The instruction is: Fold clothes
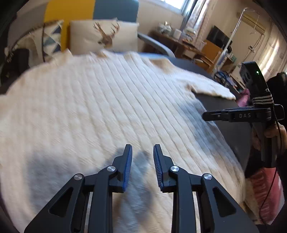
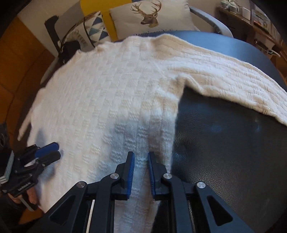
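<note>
A white cable-knit sweater (image 1: pixel 107 100) lies spread flat over a dark leather-like surface (image 2: pixel 224 143). One sleeve (image 2: pixel 233 80) stretches out to the right. My left gripper (image 1: pixel 142 152) hovers over the sweater's body, open, with only the fabric below showing in the gap between its blue pads. My right gripper (image 2: pixel 140 157) stands at the sweater's right side edge near the hem. Its jaws are a narrow gap apart and knit shows through the gap, not pinched. Each gripper shows in the other's view: the right gripper (image 1: pixel 205 116) from the side, the left gripper (image 2: pixel 52 150) at the sweater's left edge.
A deer-print pillow (image 2: pixel 150 16) and a triangle-patterned pillow (image 2: pixel 91 30) lean behind the surface, beside a grey chair arm (image 2: pixel 211 19). A wooden desk (image 1: pixel 179 41) with clutter stands at the back right. Pink cloth (image 1: pixel 265 188) lies past the sweater's near right edge.
</note>
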A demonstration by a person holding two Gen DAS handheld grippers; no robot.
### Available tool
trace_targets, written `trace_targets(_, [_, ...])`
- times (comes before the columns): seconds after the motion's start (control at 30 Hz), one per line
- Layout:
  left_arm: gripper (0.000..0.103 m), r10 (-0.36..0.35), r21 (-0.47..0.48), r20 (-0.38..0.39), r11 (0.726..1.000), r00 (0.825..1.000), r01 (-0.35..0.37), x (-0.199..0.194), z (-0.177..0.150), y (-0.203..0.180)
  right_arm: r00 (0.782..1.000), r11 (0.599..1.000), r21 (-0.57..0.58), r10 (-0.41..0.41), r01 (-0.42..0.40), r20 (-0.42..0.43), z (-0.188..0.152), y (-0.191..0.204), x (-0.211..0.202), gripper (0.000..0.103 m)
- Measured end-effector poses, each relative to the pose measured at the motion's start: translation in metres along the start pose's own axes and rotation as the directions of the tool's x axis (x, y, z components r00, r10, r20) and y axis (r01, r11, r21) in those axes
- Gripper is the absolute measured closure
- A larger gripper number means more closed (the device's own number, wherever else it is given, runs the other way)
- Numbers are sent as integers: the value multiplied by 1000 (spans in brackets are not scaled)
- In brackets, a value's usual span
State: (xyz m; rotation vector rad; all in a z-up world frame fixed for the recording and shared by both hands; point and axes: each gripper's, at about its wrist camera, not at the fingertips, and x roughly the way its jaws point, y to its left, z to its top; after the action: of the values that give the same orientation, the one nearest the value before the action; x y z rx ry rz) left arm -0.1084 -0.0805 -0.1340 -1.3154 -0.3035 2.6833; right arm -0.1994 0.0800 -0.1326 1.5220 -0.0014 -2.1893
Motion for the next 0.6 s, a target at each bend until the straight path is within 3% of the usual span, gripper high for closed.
trace_targets(0.07, [64,25,-39,17,999,1000,-24,1,18,20,997,1000,19,-9,8,74,17,-2,-11,84])
trace_targets(0.23, [63,142,-133,26,982,990,-137,1,45,84,976,992,112,-73,51,207,79,-22,-14,83])
trace_targets(0.43, [63,213,-131,39,970,976,-206,7,80,120,972,987,116,-131,110,193,125,-38,27,83])
trace_targets(0.6, [63,276,-111,49,957,960,-269,35,112,138,976,987,107,-137,120,168,151,-44,64,83])
